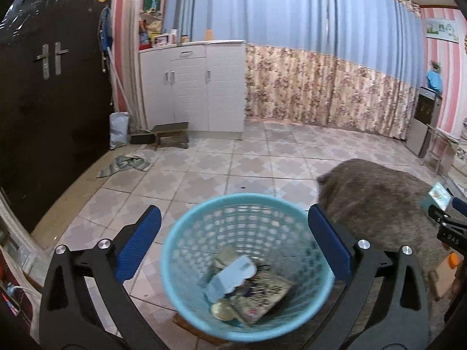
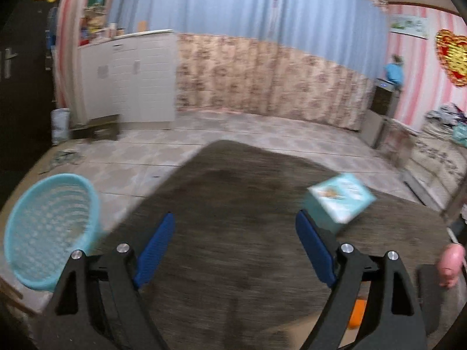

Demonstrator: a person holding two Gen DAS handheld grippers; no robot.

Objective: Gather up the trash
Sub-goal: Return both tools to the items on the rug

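A light blue mesh basket (image 1: 245,268) stands low in the left wrist view, holding a pale blue carton (image 1: 233,274), a printed packet (image 1: 268,294) and a round lid. My left gripper (image 1: 233,213) is open, its blue fingers (image 1: 140,245) to either side of the basket's rim; nothing is gripped. In the right wrist view my right gripper (image 2: 235,217) is open and empty over a brown tabletop (image 2: 233,180). A teal box (image 2: 340,201) lies tilted just beyond its right finger. The basket (image 2: 49,233) sits off to the left there.
A white cabinet (image 1: 192,87) and a small wooden stool (image 1: 170,137) stand by the far wall, next to a dark door (image 1: 43,87). A cloth (image 1: 128,163) lies on the tiled floor. A pink object (image 2: 451,262) sits at the table's right edge.
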